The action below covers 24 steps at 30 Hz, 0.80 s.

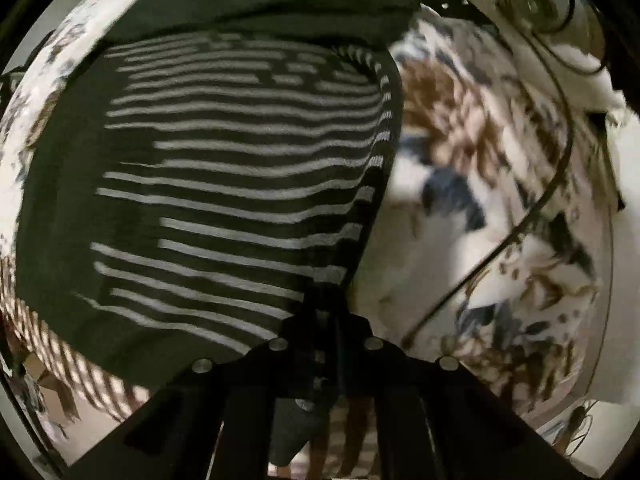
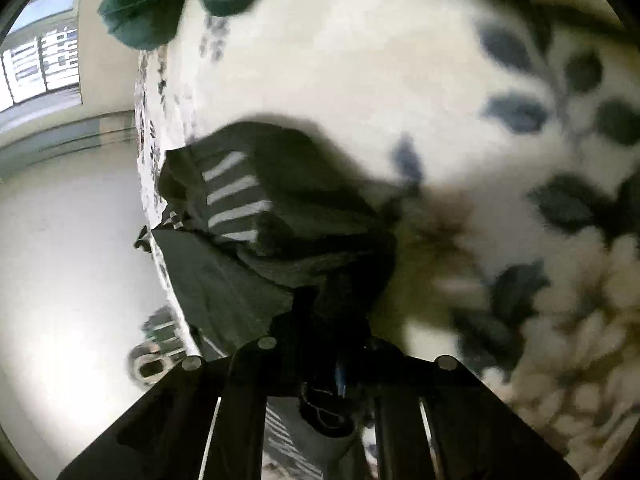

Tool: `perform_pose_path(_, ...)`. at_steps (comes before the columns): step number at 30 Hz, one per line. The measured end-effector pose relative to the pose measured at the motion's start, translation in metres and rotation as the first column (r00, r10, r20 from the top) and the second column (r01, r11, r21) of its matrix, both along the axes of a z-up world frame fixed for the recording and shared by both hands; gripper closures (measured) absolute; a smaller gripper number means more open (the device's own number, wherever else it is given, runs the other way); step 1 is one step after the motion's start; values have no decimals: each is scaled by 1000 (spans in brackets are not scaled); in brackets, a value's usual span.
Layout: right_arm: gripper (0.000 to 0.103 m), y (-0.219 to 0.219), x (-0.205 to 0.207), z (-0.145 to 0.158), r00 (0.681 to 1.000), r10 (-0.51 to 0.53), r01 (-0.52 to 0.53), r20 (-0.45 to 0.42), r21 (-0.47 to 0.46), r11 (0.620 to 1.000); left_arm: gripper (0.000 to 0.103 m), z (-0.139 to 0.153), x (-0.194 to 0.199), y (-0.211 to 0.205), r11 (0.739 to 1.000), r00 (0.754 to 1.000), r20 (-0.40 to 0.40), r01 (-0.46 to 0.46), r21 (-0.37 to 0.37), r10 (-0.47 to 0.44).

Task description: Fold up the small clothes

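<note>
A dark green garment with white stripes (image 1: 224, 184) fills the left wrist view, hanging spread over the floral bedsheet (image 1: 500, 208). My left gripper (image 1: 324, 300) is shut on its lower right edge. In the right wrist view the same striped garment (image 2: 256, 216) is bunched just ahead of the fingers. My right gripper (image 2: 320, 304) is shut on its dark cloth. The fingertips of both are hidden in the fabric.
A white floral bedsheet (image 2: 360, 60) covers the bed. A teal green garment (image 2: 160, 0) lies at the far top. A black cable (image 1: 520, 224) runs across the sheet. The bed edge and pale floor (image 2: 72, 260) are to the left, with a window (image 2: 40, 68).
</note>
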State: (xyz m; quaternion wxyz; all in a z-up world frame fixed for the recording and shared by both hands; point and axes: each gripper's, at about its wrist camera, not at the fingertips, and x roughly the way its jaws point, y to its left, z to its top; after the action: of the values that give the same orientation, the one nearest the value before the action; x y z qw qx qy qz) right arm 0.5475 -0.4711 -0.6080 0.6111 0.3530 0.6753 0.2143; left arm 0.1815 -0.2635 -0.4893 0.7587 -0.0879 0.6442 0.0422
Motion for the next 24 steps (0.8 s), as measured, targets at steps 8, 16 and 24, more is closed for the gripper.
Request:
perform_pose_path(8, 94, 54, 10, 112, 972, 160, -148, 175, -81, 986, 98, 68, -25, 54, 989, 983, 108, -140, -56, 146)
perform_pose_path(16, 94, 224, 5, 205, 909, 338, -283, 244, -235, 930, 99, 78, -55, 179, 940, 933, 137, -319, -119, 334)
perform_pose_path(24, 94, 437, 9, 168, 872, 457, -347, 176, -437, 830, 99, 16, -72, 297, 856, 872, 78, -451, -252, 483)
